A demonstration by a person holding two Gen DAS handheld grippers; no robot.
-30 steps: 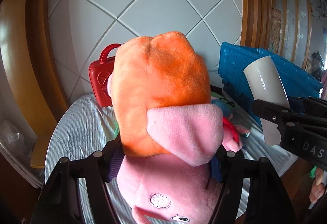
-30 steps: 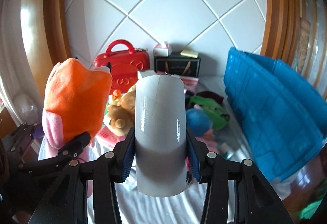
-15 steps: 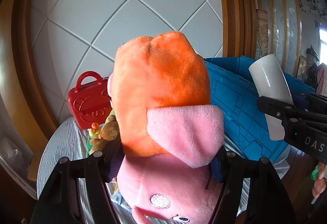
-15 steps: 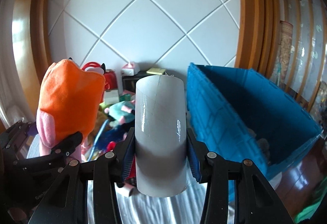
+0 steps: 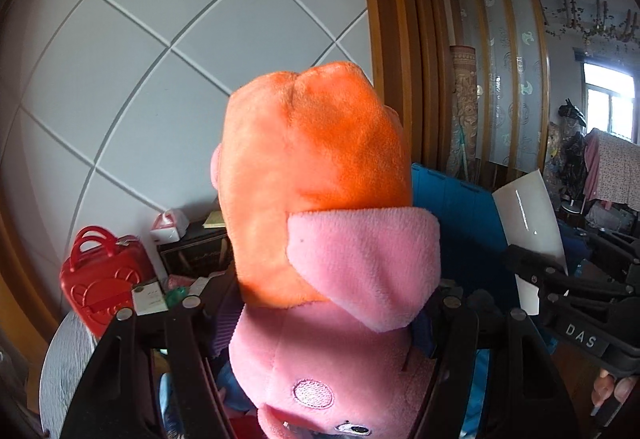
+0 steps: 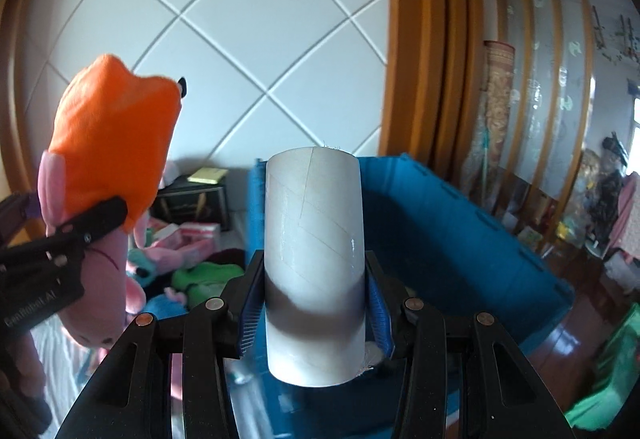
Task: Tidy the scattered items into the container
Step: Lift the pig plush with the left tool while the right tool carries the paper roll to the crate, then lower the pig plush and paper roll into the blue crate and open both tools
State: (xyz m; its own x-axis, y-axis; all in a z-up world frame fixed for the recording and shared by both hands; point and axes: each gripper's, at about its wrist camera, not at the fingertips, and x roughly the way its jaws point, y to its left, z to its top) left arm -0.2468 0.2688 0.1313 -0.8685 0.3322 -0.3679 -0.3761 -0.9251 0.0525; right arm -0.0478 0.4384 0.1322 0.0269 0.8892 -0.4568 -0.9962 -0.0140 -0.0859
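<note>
My left gripper (image 5: 320, 311) is shut on a pink plush pig in an orange dress (image 5: 324, 199), held upside down in the air; it also shows in the right wrist view (image 6: 108, 159) at the left. My right gripper (image 6: 314, 303) is shut on a white cardboard tube (image 6: 314, 239), held upright in front of the open blue crate (image 6: 460, 223). The tube (image 5: 528, 215) and the crate (image 5: 456, 211) show to the right of the plush in the left wrist view.
Several plush toys (image 6: 192, 271) lie on the white-clothed table (image 5: 64, 359). A red toy case (image 5: 100, 279), a black box (image 6: 192, 199) and a tissue box (image 5: 170, 225) stand at the back by the tiled wall. Room clutter is at the right.
Both grippers have swung right and up with their loads. The blue crate now fills more of the right wrist view, and the table items have slid left and down.
</note>
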